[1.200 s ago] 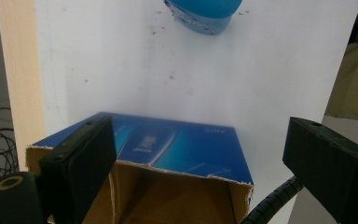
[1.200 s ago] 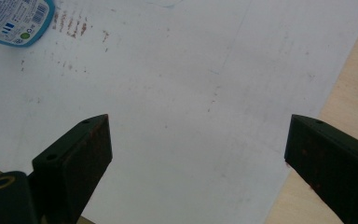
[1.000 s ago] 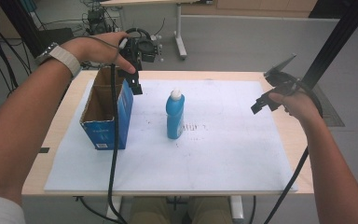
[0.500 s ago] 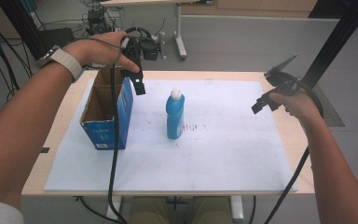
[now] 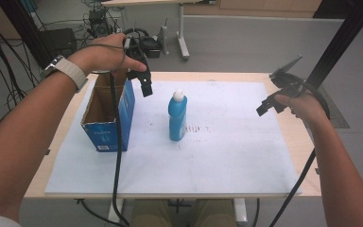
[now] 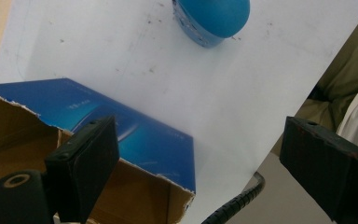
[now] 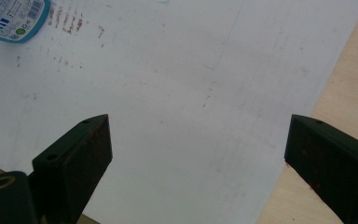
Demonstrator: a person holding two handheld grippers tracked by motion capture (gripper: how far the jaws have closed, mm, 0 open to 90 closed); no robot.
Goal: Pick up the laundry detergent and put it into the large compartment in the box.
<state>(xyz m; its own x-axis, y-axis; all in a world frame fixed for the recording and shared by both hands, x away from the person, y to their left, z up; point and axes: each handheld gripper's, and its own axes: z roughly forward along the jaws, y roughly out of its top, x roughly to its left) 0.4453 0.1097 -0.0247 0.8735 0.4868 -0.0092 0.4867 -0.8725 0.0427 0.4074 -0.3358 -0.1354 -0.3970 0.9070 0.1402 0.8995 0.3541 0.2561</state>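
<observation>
Early going, by the look of it: blue plastic bottle with white cap (image 5: 177, 116) upright mid-bench on white sheet (image 5: 217, 161), untouched, beside open blue cardboard box (image 5: 108, 113). Left hand-held gripper (image 5: 145, 85) spread though narrowing, empty, above box rim; right hand-held gripper (image 5: 270, 105) spread, empty, well apart.

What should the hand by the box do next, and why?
Probably lower the left gripper over the blue box's near wall. Its fingers, which have just been closing a little, are open with nothing between them, above the box's torn rim, while the blue bottle stands apart.
</observation>
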